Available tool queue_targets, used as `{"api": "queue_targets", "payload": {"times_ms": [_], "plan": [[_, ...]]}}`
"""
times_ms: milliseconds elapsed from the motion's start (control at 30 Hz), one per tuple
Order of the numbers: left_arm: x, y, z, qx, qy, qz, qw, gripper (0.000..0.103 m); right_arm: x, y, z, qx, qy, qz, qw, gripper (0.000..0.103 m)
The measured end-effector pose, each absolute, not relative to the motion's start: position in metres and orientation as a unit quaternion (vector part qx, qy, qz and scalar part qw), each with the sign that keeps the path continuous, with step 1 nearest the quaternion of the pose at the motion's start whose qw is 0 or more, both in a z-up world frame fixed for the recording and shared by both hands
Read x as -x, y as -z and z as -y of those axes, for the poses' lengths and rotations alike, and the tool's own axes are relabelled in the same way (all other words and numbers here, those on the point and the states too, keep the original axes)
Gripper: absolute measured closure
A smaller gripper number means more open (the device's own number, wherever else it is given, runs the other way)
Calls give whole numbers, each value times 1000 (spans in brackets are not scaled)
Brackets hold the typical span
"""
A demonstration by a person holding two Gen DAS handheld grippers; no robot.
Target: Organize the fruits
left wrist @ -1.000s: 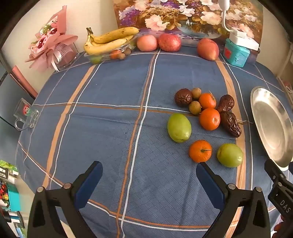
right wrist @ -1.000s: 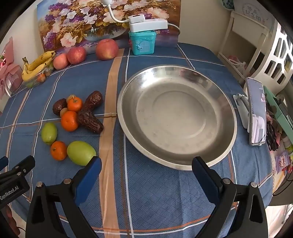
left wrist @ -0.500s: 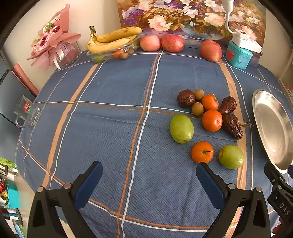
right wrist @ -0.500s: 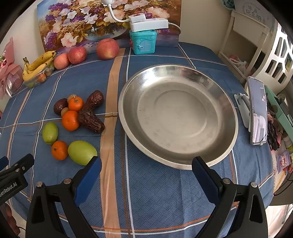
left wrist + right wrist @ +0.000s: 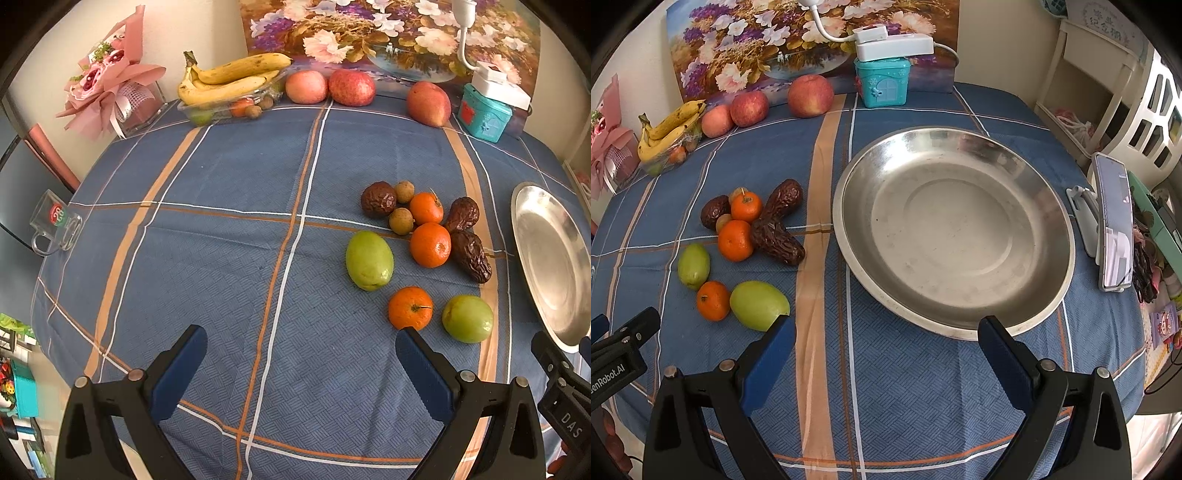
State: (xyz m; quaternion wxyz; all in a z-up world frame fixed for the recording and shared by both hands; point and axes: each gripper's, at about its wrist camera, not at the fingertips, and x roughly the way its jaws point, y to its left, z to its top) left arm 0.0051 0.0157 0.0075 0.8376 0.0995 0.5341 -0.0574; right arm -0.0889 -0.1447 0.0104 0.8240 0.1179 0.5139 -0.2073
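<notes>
A cluster of loose fruit lies on the blue checked tablecloth: two green fruits point(image 5: 369, 260) point(image 5: 467, 318), three oranges point(image 5: 410, 308) point(image 5: 430, 244) point(image 5: 426, 208), dark wrinkled dates point(image 5: 470, 255) and small brown longans point(image 5: 400, 220). The empty steel plate point(image 5: 960, 325) sits right of them. My left gripper point(image 5: 301, 354) is open and empty, hovering near the front of the cluster. My right gripper point(image 5: 886, 347) is open and empty, just in front of the plate's near rim, with a green fruit point(image 5: 759, 305) by its left finger.
Bananas in a clear tray point(image 5: 229, 83), three apples point(image 5: 351, 88) and a teal box point(image 5: 484, 112) line the back edge by a flower painting. A pink bouquet point(image 5: 110, 85) stands back left, a glass mug point(image 5: 55, 229) at the left edge. A phone on a stand point(image 5: 1112, 225) is right of the plate.
Both grippers have drifted slightly; the fruit and plate sit a little lower in view. Both stay open and empty.
</notes>
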Motion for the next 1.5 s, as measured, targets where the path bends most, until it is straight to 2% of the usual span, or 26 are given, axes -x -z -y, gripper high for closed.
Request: {"api": "queue_targets", "payload": {"times_ms": [1500], "plan": [[-5, -8, -16, -79, 82, -540, 834, 0, 88, -8, 141, -119, 201, -520, 822, 4]]}}
